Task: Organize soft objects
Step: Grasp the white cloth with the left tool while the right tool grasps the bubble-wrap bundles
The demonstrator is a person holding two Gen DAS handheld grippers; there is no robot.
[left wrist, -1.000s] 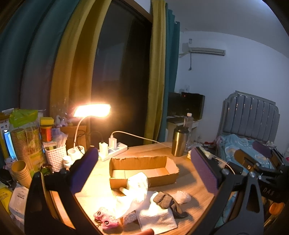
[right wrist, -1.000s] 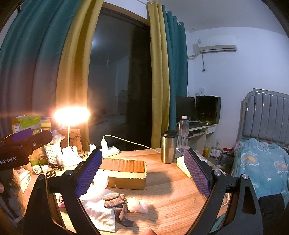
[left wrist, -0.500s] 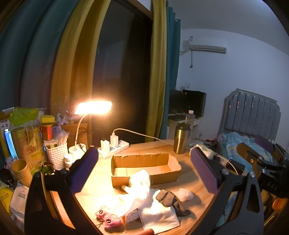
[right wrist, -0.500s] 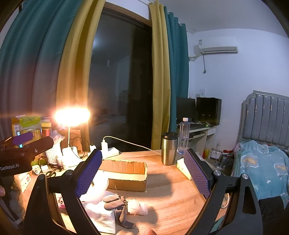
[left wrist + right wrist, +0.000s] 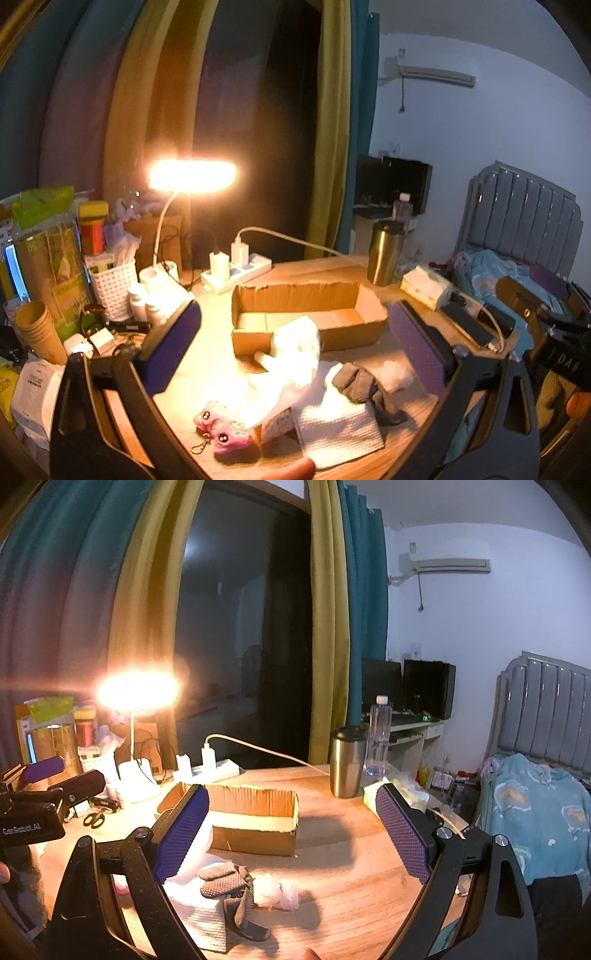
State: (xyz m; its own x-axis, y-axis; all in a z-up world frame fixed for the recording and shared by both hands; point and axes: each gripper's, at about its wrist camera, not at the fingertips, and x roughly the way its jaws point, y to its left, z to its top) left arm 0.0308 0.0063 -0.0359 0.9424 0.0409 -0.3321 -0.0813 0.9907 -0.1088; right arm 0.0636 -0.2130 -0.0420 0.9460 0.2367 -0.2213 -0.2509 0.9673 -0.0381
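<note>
The wooden desk (image 5: 354, 864) carried everything, its left side crowded with cups, a basket and a lit lamp (image 5: 192, 176), so the working space lay in the middle and front. There the cardboard box (image 5: 306, 317) sat open-topped and empty, with its long side toward the cameras, most likely placed as the bin for the soft things.

Those things lay in a loose heap just in front of the box, none of them inside it yet. Largest was a white plush toy (image 5: 295, 347), leaning against the box's front wall. Below it a white cloth (image 5: 340, 432) lay flat, partly under the dark grey glove (image 5: 364, 384), which sprawled across its upper corner. A crumpled clear wrapper (image 5: 277, 888) sat just beside the glove on the right. Smallest was a pink plush keychain (image 5: 221, 434) at the near edge, its ball chain trailing on the wood.

The left gripper (image 5: 295, 354) hung above the heap with its jaws spread wide and holding nothing, framing the toy and glove as if to choose one. The right gripper (image 5: 291, 842) was likewise raised, jaws spread and empty, probably waiting its turn over the glove and wrapper.
</note>
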